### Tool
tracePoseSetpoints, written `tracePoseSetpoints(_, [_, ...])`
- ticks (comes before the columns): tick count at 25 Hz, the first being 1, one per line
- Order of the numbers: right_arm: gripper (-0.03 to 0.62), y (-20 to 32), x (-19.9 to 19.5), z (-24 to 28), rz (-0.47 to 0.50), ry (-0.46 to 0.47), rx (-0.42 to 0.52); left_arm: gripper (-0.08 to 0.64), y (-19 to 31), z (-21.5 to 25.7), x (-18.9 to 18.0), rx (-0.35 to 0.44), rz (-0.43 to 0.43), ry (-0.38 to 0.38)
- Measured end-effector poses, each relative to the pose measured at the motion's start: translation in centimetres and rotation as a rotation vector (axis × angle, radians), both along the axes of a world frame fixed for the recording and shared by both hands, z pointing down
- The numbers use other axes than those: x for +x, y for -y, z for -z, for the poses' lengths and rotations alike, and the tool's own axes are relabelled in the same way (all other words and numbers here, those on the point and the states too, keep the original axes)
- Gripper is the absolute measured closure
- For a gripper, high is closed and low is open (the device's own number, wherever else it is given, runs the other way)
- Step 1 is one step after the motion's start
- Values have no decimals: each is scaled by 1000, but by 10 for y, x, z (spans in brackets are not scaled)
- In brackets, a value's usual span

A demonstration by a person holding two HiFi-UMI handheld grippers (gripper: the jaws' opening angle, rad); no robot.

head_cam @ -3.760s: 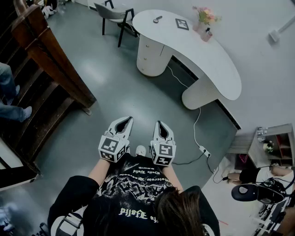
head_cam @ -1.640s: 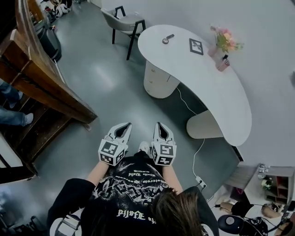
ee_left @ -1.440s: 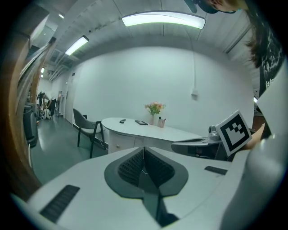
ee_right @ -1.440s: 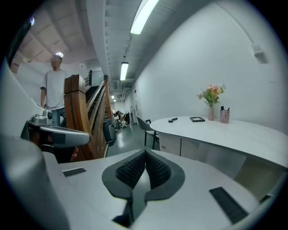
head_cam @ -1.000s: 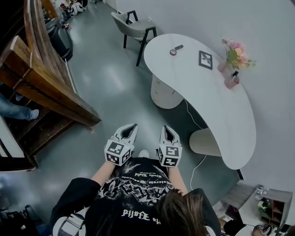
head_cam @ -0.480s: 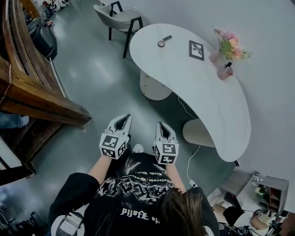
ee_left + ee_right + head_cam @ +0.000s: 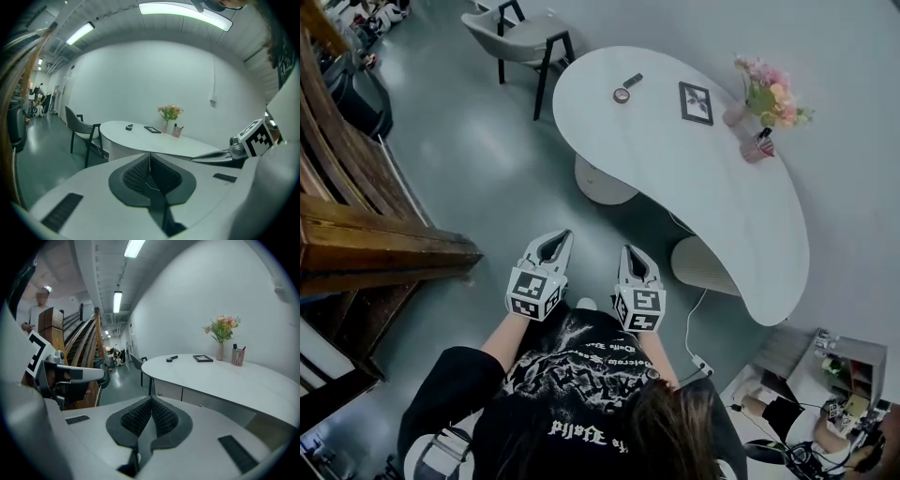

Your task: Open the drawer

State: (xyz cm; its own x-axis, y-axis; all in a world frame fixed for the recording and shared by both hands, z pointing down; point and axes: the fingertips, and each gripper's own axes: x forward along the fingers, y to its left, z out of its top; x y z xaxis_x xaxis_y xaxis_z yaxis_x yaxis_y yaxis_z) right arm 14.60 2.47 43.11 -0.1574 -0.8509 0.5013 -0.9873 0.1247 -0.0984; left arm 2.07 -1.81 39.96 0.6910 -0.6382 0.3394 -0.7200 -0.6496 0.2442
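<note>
A white curved desk (image 7: 712,187) stands ahead of me on two rounded pedestals. The nearer-left pedestal (image 7: 600,184) is mostly hidden under the top in the head view. In the right gripper view, drawer fronts (image 7: 169,390) show under the desk edge, all closed. My left gripper (image 7: 554,243) and right gripper (image 7: 632,256) are held side by side over the grey floor, short of the desk. Both are shut with nothing between the pads, as the left gripper view (image 7: 150,157) and right gripper view (image 7: 151,402) show.
On the desk lie a tape roll (image 7: 622,95), a picture frame (image 7: 696,102), a flower vase (image 7: 761,86) and a pen cup (image 7: 755,148). A chair (image 7: 517,30) stands beyond it. A wooden staircase (image 7: 366,246) fills the left. A cable with power strip (image 7: 697,360) lies at right.
Both grippers have travelled forward over the floor toward the desk, which now lies closer ahead. The staircase has slid further left. The jaws stayed shut.
</note>
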Motion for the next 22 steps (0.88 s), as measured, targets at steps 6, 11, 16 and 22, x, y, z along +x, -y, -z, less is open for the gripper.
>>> tracePoseSetpoints(6, [566, 53, -15, 2, -70, 2, -3, 535, 59, -6, -13, -9, -64, -10])
tracePoseSetpoints(11, [566, 83, -26, -3, -134, -5, -13, 535, 91, -14, -20, -2, -116, 6])
tracePoseSetpoints(16, [566, 104, -40, -9, -157, 13, -23, 535, 112, -22, -22, -30, -144, -26])
tracePoseSetpoints(22, [566, 120, -45, -13, -146, 25, -34, 535, 126, -30, -18, -47, -115, -25])
